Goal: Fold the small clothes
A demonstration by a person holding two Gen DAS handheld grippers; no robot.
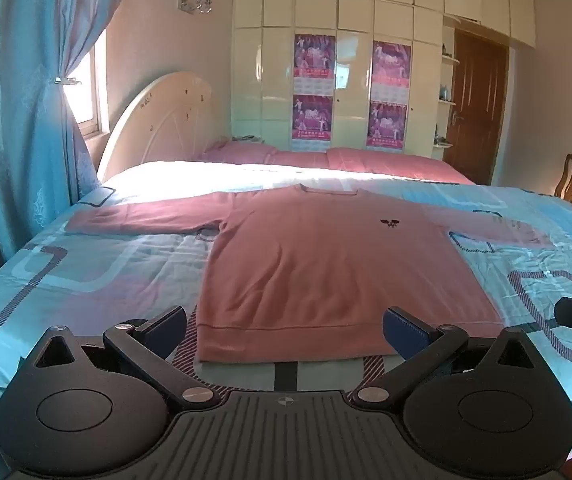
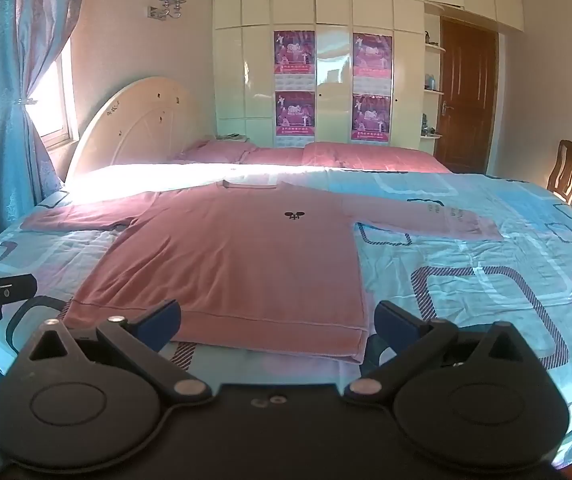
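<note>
- Ahead of both grippers, on the patterned bedspread point(image 1: 85, 272), the pink shirt point(image 1: 318, 256) lies flat and face up — collar at the far end, hem nearest, sleeves stretched out to either side.
- Its long axis runs straight away from the jaws.
- Left gripper point(image 1: 286, 330): jaws spread wide, nothing between them, hovering over the hem's left part.
- Right gripper point(image 2: 277, 322): also spread and empty, above the hem's right corner.
- Each gripper looks nearer its own side's sleeve — so a sleeve-in fold would likely start symmetrically.
</note>
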